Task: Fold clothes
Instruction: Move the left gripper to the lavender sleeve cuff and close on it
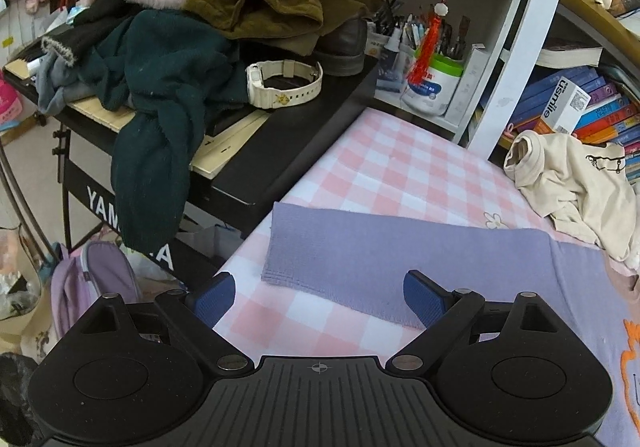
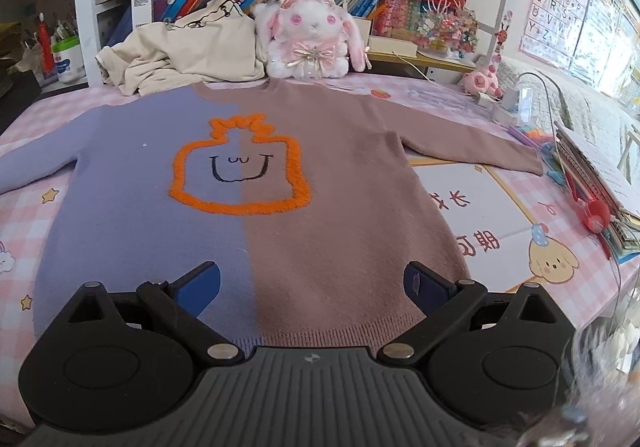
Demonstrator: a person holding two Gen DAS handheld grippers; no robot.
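Two claws, both spread wide and holding nothing: the right claw hangs over the ribbed hem of the half-lilac, half-dusty-pink knitted sweater with an orange fuzzy outline and a smiling face, and the left claw hovers just short of that sweater's lilac sleeve, whose cuff lies at about 11 o'clock from it.

The sweater lies flat and face up on the pink-checked bed. In the right wrist view its long axis runs from the hem at 6 o'clock to the neckline at 12, and the sleeves reach out towards 9 and 3 o'clock. It is spread open, not folded; a heaped cream garment sits just past the collar at 11 o'clock, crumpled too.

Risks, as I judge them:
- The knit is soft and thick, so a pinch may catch only the top layer and the fold would drag the back panel askew.
- The pink sleeve's cuff lies close to the red headphones and stacked booklets at 3 o'clock; a sweeping fold could snag the cable.
- The lilac cuff lies near the bed's edge, beside the black keyboard stand piled with clothes; a slipped grip may drop the sleeve over the side.
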